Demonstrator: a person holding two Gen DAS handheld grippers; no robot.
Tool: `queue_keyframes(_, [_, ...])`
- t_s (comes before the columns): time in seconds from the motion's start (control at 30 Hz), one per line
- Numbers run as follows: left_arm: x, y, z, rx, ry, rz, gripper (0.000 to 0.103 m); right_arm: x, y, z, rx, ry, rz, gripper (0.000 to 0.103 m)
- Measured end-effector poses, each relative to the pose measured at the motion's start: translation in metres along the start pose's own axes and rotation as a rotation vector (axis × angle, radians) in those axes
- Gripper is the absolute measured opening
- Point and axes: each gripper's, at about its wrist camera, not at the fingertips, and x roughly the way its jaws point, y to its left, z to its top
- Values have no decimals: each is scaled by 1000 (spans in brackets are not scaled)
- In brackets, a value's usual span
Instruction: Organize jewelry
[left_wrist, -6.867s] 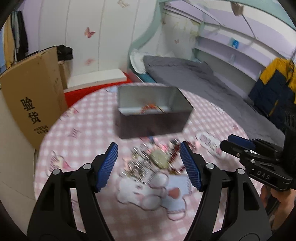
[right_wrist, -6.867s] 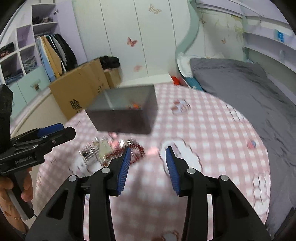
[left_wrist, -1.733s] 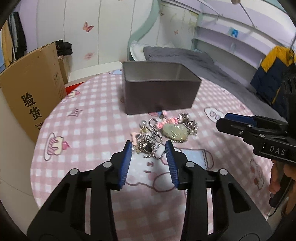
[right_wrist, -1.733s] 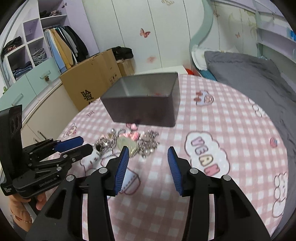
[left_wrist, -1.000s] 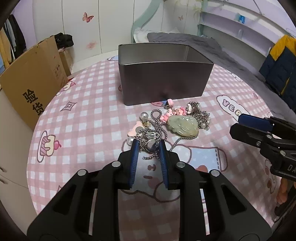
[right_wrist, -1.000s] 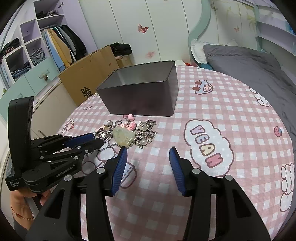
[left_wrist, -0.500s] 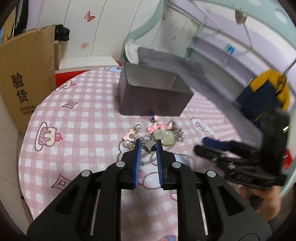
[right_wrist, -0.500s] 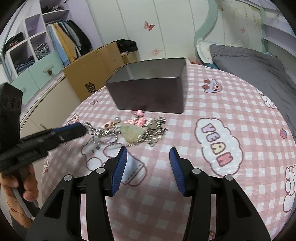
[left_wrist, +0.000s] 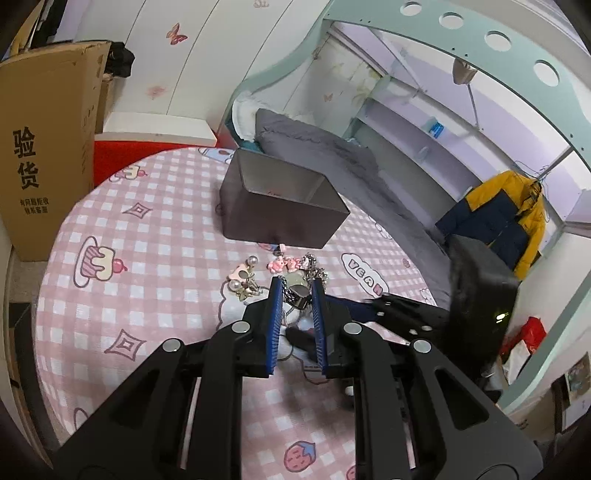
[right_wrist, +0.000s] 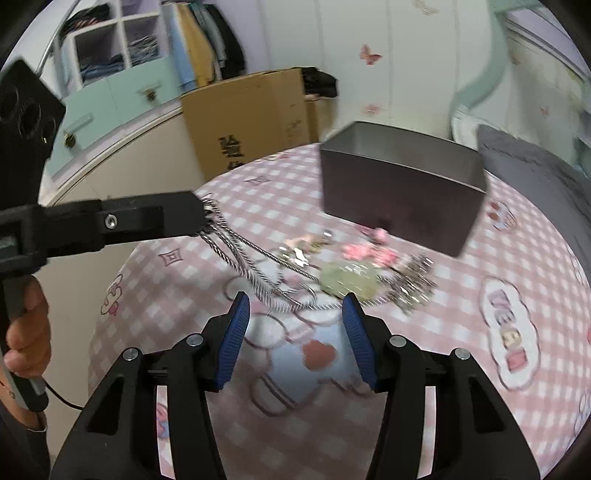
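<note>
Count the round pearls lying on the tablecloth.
2: upper pearl and lower pearl, both left of the left claw. The chain tangle may hide more.

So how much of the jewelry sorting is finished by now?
Barely begun. The dark metal box shows only a glimpse of something inside. The left gripper is shut on a silver chain necklace, lifting it. The pale green pendant, pink charms and pearl earrings remain on the table.

Even indoor light, fisheye-bowed edges, motion blur in right view.
</note>
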Motion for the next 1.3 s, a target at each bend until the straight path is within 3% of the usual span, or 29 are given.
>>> queue_keyframes(0.2, [-10,-4,3,7,-18,-25,16,20,5,14,-29,8,-5,46])
queue_keyframes(0.27, [-13,-6,4,13,-22,-34,15,22,2,18,-16,11,15,14])
queue_keyframes(0.33, [-17,-8,6,21,-37,-23,11,21,-4,21,18,21,41,3])
queue_keyframes(0.53, [-25,-2,17,6,-62,-27,11,-11,-25,28,104,-3,61,2])
queue_keyframes(0.8, [0,-13,20,24,-4,-69,13,-59,-32,54,107,-86,81,1])
queue_keyframes(0.83, [4,-15,19,28,3,-80,21,-64,-32,58,99,-98,72,1])
queue_keyframes(0.87, [6,-16,17,34,8,-82,45,-69,-32,62,93,-105,66,1])
queue_keyframes(0.93, [9,-19,13,43,-14,-62,77,-77,-34,67,85,-120,55,1])
queue_keyframes(1.07, [21,-32,7,84,1,-94,77,-83,-36,73,86,-132,58,1])
queue_keyframes(1.27, [68,-55,4,198,53,15,77,-92,-34,79,72,-151,58,1])
queue_keyframes(1.3, [79,-58,3,220,77,34,70,-95,-36,80,71,-155,57,1])
